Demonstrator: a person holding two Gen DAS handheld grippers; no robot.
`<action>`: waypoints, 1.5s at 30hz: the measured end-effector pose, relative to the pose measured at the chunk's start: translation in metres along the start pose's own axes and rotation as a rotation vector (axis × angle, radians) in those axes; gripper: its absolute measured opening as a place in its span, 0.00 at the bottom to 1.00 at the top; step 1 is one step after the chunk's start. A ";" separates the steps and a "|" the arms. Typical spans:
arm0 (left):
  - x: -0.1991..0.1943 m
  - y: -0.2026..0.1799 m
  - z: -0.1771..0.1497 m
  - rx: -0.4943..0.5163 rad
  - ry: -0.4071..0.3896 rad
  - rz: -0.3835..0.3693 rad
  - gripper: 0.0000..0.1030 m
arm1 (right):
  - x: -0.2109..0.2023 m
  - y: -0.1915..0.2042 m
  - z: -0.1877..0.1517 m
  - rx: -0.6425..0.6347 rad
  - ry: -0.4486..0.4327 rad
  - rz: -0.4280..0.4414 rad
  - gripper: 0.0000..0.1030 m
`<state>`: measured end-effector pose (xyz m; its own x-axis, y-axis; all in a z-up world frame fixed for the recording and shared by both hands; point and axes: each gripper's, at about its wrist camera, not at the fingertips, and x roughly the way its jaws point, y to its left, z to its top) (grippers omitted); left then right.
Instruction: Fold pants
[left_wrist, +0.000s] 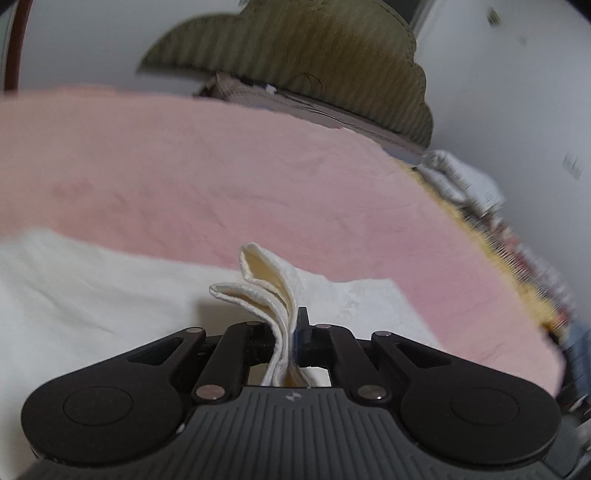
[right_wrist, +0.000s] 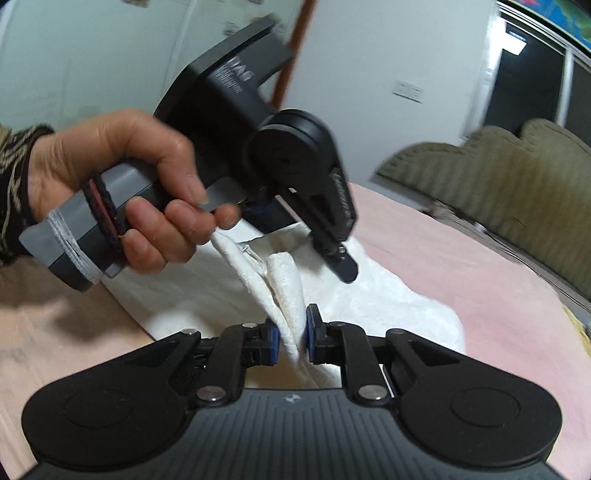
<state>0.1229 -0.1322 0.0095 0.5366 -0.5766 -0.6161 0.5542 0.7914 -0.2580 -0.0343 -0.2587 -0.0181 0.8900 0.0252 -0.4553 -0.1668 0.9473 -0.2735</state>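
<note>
Pink bedspread (left_wrist: 221, 177), both claws pinching white pants (left_wrist: 284, 302)

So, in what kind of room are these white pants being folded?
Most likely a bedroom at home. The white textured pants lie on a wide pink fleece blanket spread like a bed cover, and behind it stands an olive-green scalloped upholstered headboard against a plain white wall.

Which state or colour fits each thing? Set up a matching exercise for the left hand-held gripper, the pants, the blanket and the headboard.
Things:
1. left hand-held gripper
2. pants
3. blanket
4. headboard

States and colours:
a. olive green
b. white, bunched
c. shut on cloth
d. pink, spread flat

Pairs: 1-c, 2-b, 3-d, 4-a
</note>
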 end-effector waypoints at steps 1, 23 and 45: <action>-0.006 0.002 0.001 0.060 -0.017 0.055 0.07 | 0.007 0.008 0.007 -0.004 -0.005 0.027 0.13; -0.019 0.067 -0.028 0.105 0.034 0.241 0.37 | -0.028 -0.029 0.024 0.145 0.040 0.092 0.22; -0.098 0.104 -0.033 -0.166 -0.025 0.178 0.57 | 0.038 0.079 0.019 -0.228 0.071 0.169 0.24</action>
<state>0.1068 0.0130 0.0188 0.6333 -0.4278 -0.6450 0.3380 0.9025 -0.2668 -0.0053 -0.1763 -0.0407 0.8112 0.1464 -0.5661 -0.4082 0.8350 -0.3690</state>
